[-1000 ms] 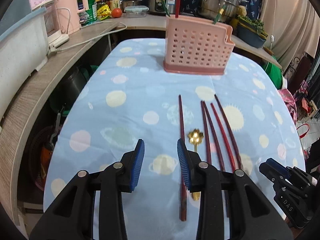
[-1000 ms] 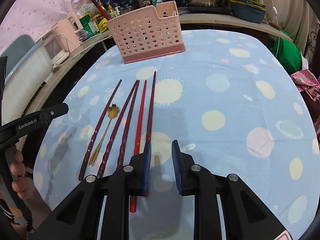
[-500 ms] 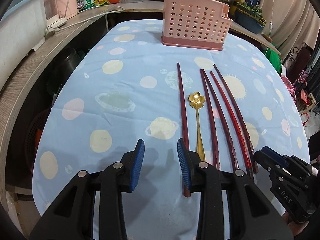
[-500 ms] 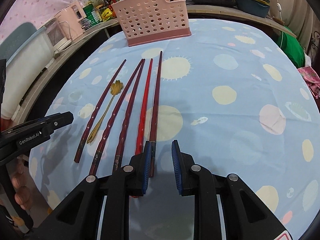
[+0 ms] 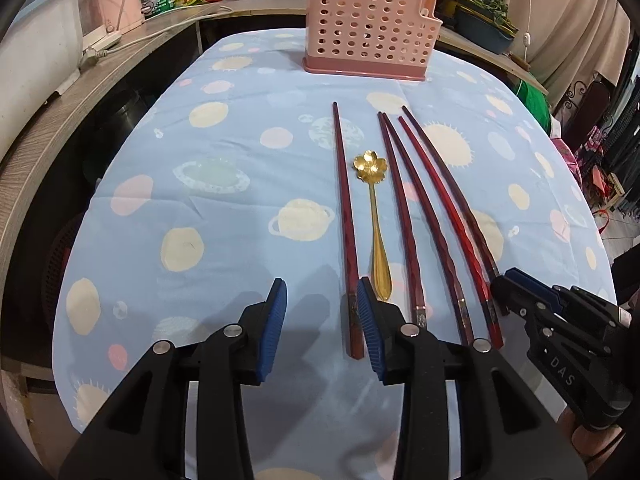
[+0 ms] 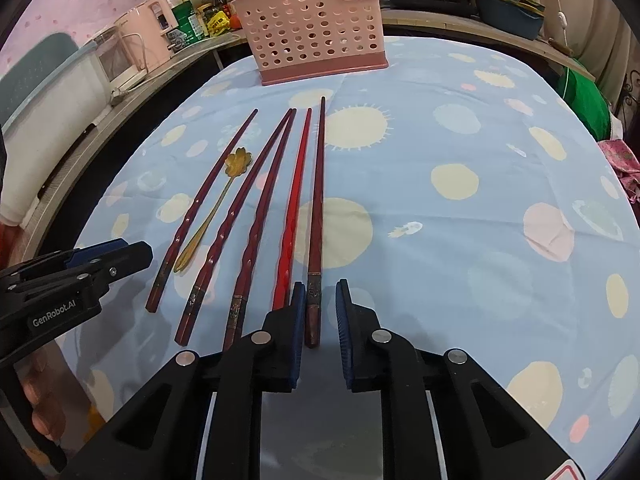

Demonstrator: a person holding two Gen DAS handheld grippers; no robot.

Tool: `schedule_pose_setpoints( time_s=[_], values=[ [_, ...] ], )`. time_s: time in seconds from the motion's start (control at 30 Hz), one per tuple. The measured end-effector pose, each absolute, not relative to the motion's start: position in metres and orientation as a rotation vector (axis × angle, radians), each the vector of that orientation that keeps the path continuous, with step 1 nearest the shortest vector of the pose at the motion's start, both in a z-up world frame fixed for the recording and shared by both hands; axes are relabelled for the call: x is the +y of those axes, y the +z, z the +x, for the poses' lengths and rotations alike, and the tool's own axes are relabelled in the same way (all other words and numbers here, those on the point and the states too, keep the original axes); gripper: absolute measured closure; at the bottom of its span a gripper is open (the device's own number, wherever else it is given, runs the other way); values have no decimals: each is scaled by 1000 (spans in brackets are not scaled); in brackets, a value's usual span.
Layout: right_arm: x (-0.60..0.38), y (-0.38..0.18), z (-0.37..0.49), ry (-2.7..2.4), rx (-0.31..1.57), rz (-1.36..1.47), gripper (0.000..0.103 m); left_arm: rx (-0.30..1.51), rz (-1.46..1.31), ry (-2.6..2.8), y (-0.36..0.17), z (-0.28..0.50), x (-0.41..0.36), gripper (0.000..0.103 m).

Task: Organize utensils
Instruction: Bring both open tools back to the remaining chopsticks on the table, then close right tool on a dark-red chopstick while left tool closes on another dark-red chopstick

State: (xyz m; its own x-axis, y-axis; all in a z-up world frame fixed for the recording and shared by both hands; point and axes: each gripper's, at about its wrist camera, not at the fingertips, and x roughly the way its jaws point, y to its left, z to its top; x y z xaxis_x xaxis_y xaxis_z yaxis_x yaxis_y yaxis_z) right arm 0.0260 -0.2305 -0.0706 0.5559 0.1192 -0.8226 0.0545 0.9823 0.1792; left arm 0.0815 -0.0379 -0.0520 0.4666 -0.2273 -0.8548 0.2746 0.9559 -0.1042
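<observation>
Blue planet-print cloth (image 6: 460,152) covered the table, kitchen counter (image 5: 120,46) curving round its far side. Nearest in the right wrist view, the right gripper (image 6: 319,312) straddled the butt end of the rightmost chopstick (image 6: 316,220); its jaws had just been closing, yet gaps showed on both sides of the stick, so no pinch yet, nothing held. Just left of it lay the red chopstick (image 6: 294,204), its butt hidden behind the left finger (image 6: 298,320). In the left wrist view the left gripper (image 5: 322,310) stood spread and empty, jaws just eased wider, its right finger (image 5: 366,320) close beside the leftmost chopstick (image 5: 344,216) and over the tail of the gold spoon (image 5: 374,216). Two twisted chopsticks (image 5: 404,216) lay between spoon and red one, tips near touching at the far end. Beyond them all, well apart, the pink basket (image 5: 368,32) stood upright near the far edge. Risks as judged: the right jaws closing off-centre could roll the stick away or catch the red neighbour, lifting two; a grip so near the butt would let the long end droop and swing. On the left, stick and spoon lay so close that a closing finger might nudge one into the other or drag the cloth.
</observation>
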Motion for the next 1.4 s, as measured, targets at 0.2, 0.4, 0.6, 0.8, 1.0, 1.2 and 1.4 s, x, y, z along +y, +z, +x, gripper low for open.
schedule_pose_setpoints(
  time_s=[0.2, 0.4, 0.6, 0.8, 1.0, 1.2, 1.4],
  values=[
    [-235, -71, 25, 33, 982, 213, 96, 1043, 50, -326, -53, 74, -41, 57],
    [-236, -71, 25, 33, 980, 212, 96, 1051, 67, -328, -60, 72, -46, 57],
    [-236, -71, 24, 33, 977, 215, 95, 1069, 74, -318, -67, 73, -46, 63],
    [-236, -71, 24, 34, 974, 217, 95, 1055, 99, -303, -68, 73, -46, 81],
    [-235, -71, 24, 34, 975, 215, 95, 1056, 100, -307, -68, 75, -44, 96],
    [-236, -71, 24, 35, 975, 216, 96, 1064, 102, -312, -67, 75, -44, 96],
    [-236, -70, 24, 33, 978, 230, 96, 1073, 98, -309, -66, 76, -43, 96]
  ],
)
